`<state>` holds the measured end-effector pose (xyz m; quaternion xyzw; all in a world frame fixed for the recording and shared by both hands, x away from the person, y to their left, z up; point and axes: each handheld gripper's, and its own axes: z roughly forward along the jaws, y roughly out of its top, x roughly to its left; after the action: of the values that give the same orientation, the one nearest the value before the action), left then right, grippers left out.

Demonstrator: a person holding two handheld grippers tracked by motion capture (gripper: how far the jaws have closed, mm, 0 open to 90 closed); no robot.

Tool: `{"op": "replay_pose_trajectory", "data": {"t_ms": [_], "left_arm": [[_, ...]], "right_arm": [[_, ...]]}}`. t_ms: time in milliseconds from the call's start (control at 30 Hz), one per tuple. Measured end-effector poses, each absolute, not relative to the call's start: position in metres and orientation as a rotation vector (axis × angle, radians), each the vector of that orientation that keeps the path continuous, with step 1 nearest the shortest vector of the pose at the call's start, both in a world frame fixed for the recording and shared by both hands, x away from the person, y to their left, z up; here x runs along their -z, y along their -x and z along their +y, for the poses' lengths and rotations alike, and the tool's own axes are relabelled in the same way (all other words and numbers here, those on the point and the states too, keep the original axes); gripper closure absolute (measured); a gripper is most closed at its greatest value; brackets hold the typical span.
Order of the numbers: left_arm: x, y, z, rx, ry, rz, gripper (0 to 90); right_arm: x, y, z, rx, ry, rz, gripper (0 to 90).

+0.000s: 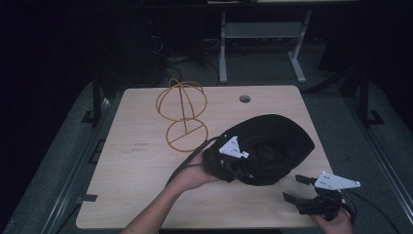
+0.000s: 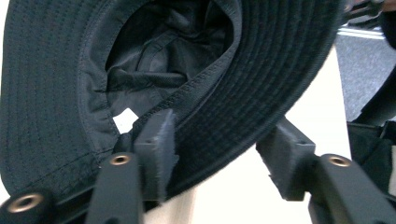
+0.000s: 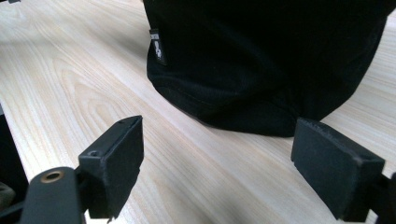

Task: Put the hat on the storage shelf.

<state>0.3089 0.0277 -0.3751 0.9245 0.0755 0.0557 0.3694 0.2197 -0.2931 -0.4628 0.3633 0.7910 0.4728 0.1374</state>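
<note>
The black hat (image 1: 272,146) lay on the right half of the pale wood table (image 1: 136,195), its brim between the parted left gripper (image 2: 217,154), the right gripper (image 1: 299,187) gaped nearby, a wire stand (image 1: 184,114) behind, grey floor (image 1: 58,165) around.

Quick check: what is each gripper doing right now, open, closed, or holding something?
Left gripper: jaws part open around the brim of the black hat, not yet clamped.
Right gripper: open, holding nothing, short of the hat.
</note>
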Motion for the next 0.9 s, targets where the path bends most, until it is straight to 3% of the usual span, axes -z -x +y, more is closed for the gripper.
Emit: {"op": "replay_pose_trajectory", "data": {"t_ms": [167, 300, 900], "left_arm": [[0.373, -0.304, 0.025, -0.191, -2.319, 0.150, 71.1], [0.371, -0.303, 0.022, -0.179, -2.286, 0.143, 80.2], [0.363, -0.297, 0.020, -0.042, -2.159, 0.164, 84.9]], "right_arm": [[0.462, -0.221, -0.291, -1.368, -1.050, 2.289, 16.4], [0.462, -0.222, -0.288, -1.368, -1.050, 2.277, 16.4], [0.459, -0.230, -0.274, -1.383, -1.123, 2.149, 17.1]]}}
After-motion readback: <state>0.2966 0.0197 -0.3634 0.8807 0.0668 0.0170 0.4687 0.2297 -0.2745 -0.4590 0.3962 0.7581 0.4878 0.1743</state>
